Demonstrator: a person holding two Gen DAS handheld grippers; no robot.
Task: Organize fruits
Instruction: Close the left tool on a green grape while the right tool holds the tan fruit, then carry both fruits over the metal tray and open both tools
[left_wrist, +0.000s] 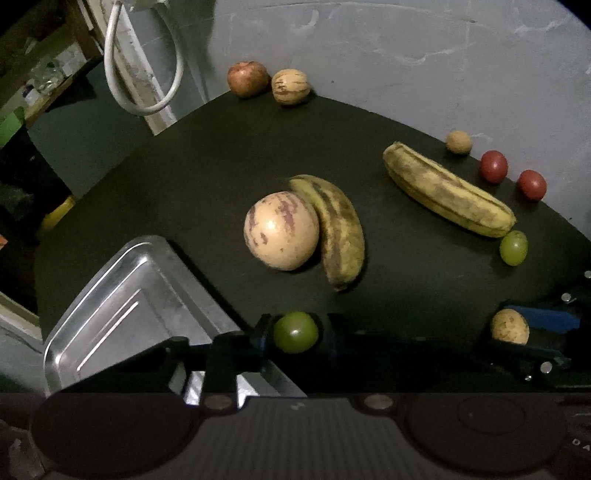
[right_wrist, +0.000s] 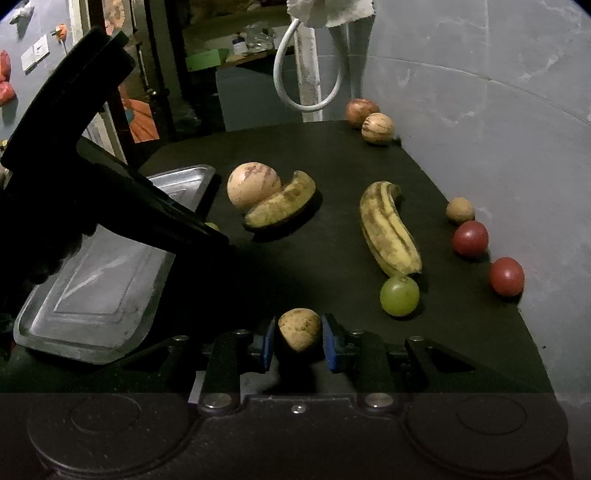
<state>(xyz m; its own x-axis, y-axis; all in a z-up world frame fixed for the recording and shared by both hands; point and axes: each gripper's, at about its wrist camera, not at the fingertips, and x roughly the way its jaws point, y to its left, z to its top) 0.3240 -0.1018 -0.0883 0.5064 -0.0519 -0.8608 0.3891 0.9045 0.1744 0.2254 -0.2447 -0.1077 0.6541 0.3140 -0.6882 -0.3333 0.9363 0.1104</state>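
Fruits, possibly unlabeled in dim light, show no readable writing.

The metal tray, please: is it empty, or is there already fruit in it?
Empty: the metal tray shows only bare steel in both views; part is hidden behind the left tool.

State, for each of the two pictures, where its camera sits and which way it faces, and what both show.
Left wrist: on the left claw, looking down its fingers across the table; claw shut on a green grape.
Right wrist: on the right claw, facing the same table; claw shut on a small tan fruit; left claw at left.
Shared: metal tray, bananas, striped round fruit.
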